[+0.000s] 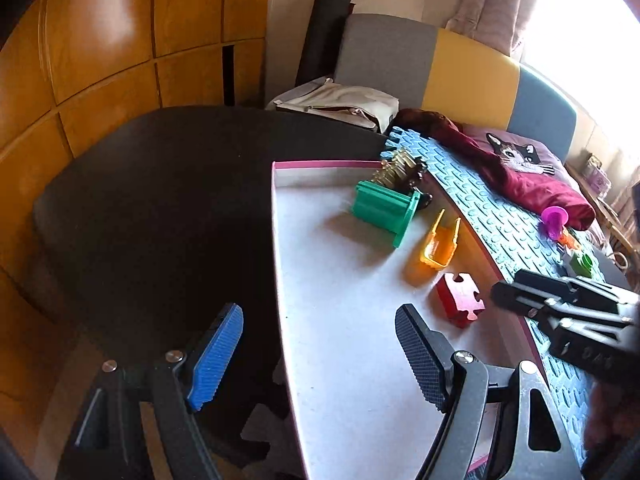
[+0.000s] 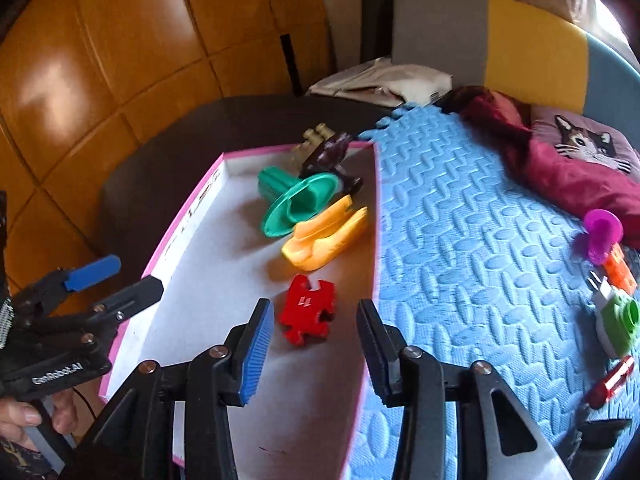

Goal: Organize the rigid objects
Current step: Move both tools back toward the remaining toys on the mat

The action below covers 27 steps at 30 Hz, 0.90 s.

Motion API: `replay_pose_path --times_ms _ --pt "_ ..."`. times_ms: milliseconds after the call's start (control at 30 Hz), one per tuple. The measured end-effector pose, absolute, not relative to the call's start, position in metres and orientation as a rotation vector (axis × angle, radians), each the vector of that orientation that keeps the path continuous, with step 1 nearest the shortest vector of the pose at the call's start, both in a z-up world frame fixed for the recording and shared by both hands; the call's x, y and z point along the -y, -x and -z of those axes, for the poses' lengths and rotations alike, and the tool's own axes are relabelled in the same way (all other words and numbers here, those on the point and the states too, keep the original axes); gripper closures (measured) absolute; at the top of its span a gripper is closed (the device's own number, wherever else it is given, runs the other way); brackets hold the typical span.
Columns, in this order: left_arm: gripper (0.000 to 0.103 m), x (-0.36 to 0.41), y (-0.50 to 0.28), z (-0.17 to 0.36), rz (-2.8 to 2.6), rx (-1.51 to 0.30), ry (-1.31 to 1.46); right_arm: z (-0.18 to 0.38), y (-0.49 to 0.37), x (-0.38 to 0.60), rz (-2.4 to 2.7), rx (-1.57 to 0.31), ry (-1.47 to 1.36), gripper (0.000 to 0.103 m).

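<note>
Both jaws of the right gripper (image 2: 316, 344) are spread empty just short of the red puzzle piece (image 2: 308, 310) in the white tray (image 2: 192, 264), judged light, rigid, best pinched across flat faces.

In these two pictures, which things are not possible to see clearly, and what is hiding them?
- Dark toy and ridged olive piece at the box's far end: partly hidden by the green spool; identity unclear in both views.
- Green block and red piece on the blue foam mat: squeezed near the right wrist view's edge.
- In the left wrist view, the right gripper covers part of the mat.
</note>
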<state>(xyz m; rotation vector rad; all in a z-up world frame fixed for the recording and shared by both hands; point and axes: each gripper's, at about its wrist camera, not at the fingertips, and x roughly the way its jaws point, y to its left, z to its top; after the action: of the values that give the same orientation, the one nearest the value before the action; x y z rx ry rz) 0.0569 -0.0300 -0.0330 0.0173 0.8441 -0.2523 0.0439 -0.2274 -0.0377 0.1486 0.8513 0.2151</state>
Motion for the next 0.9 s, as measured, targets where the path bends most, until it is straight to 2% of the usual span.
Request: replay_pose_path --times_ms 900 --pt "0.024 0.068 -0.043 0.027 0.315 -0.841 -0.107 0.001 0.022 0.372 0.081 -0.695 -0.253 0.060"
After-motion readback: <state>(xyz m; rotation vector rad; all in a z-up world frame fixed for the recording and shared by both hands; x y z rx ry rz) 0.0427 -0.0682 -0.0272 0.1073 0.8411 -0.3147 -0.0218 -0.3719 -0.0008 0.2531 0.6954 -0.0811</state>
